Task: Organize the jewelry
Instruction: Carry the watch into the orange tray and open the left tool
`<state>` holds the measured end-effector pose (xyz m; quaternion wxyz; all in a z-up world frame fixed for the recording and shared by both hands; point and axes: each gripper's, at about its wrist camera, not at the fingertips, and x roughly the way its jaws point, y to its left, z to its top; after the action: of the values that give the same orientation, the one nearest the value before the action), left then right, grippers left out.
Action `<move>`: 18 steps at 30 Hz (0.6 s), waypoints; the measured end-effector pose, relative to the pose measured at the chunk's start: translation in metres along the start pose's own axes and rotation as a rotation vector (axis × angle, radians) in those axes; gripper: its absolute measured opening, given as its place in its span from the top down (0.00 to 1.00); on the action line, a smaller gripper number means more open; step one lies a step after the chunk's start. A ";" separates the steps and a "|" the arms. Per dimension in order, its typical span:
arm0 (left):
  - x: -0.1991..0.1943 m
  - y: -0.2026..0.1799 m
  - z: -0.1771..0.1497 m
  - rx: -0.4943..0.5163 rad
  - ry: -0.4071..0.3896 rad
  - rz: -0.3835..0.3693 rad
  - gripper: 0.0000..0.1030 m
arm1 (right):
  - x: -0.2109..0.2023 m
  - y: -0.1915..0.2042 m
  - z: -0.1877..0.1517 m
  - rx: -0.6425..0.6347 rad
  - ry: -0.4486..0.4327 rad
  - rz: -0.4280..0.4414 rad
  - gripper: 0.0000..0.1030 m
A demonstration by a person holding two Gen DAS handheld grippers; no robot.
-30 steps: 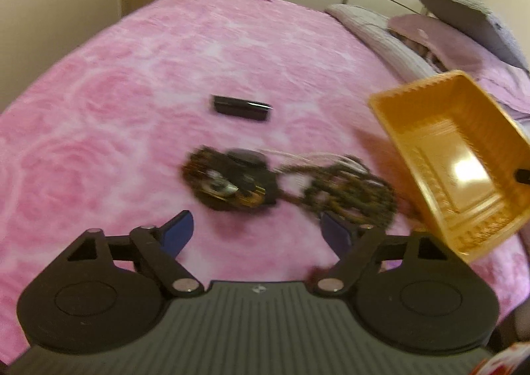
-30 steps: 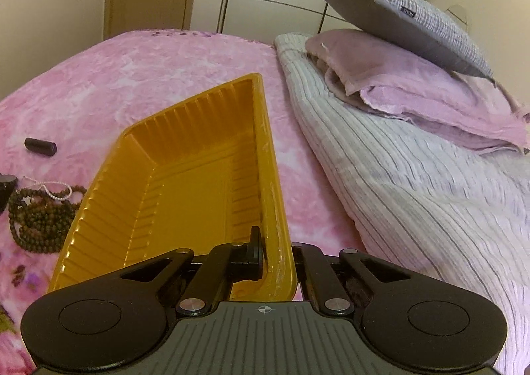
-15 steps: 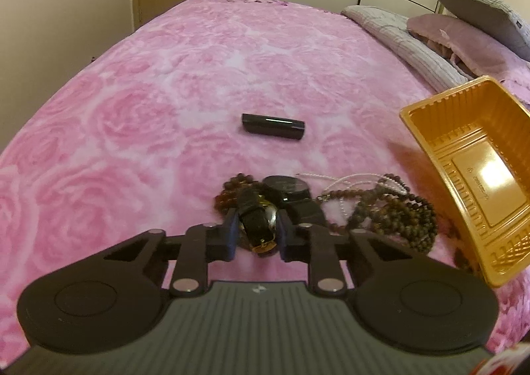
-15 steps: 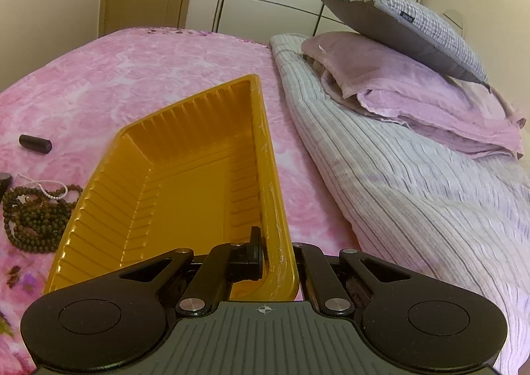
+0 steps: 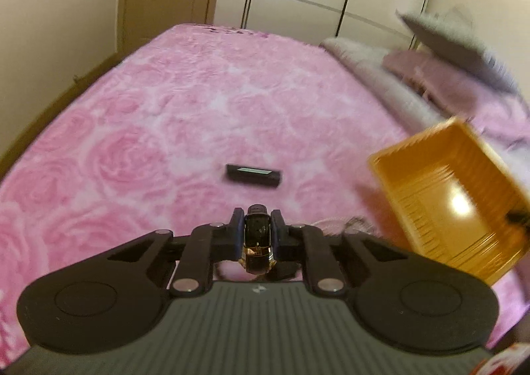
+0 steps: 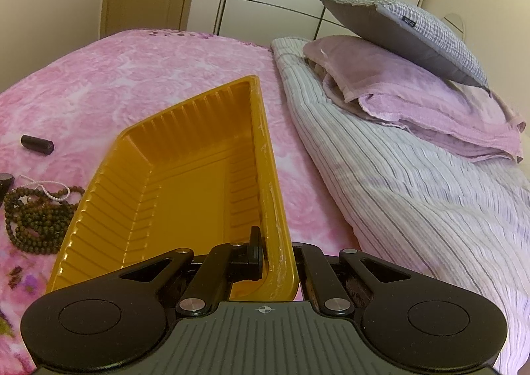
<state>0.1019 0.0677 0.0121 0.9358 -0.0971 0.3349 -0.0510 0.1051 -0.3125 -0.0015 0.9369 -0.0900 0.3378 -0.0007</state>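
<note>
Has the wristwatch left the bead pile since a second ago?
Yes. The left tongs have closed on the wristwatch and raised it off the pink bedspread; the brown beads remain beside the yellow tray.

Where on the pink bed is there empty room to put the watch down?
The widest bare patch is the pink blanket beyond the black case, toward the door. The tray is empty inside too. It is crowded left of the tray, where the beads lie heaped.
</note>
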 end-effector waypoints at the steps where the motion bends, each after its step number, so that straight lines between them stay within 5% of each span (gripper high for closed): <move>1: 0.001 0.002 0.001 -0.011 0.009 -0.024 0.86 | 0.000 0.000 0.000 0.000 0.000 0.001 0.96; 8: 0.017 0.002 -0.021 0.035 0.122 -0.019 0.86 | -0.001 0.000 -0.002 0.002 -0.009 0.002 0.96; 14: 0.009 -0.007 -0.047 0.178 0.220 -0.054 0.86 | 0.000 -0.001 -0.003 0.008 -0.007 0.003 0.96; 18: 0.011 0.009 -0.054 0.150 0.239 0.012 0.86 | -0.001 0.000 -0.003 0.004 -0.010 0.004 0.96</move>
<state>0.0761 0.0664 -0.0377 0.8941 -0.0180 0.4399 -0.0817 0.1024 -0.3132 -0.0032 0.9387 -0.0873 0.3334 0.0011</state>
